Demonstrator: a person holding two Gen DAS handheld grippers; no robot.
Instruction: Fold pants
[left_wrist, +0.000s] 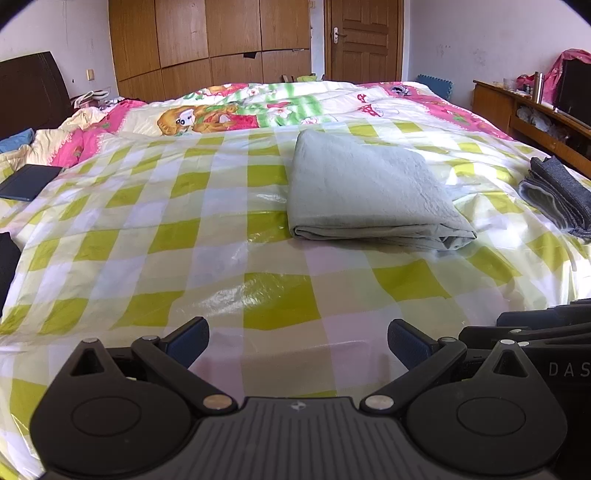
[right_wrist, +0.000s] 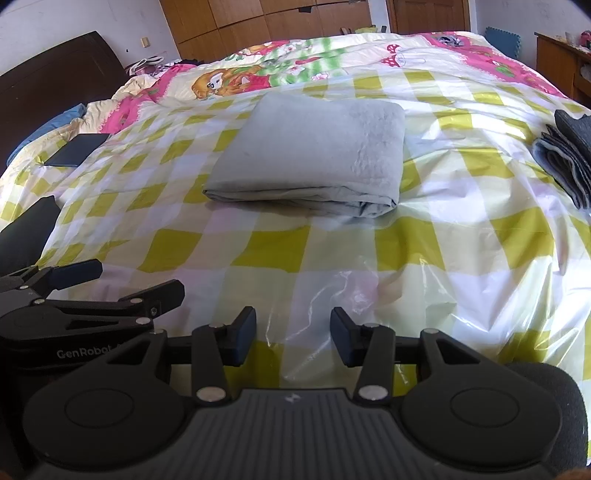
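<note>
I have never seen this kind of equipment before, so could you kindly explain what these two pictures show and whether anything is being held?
There is no robot: a person holds a two-fingered tool in each hand, each carrying a wide-angle camera. One picture looks along the left gripper, the other along the right gripper. Both sets of jaws stand open and empty above a bed with a green-checked plastic cover. On it lie grey-green pants, already folded, a folded dark denim garment at the right, and a dark flat case at the left.
</note>
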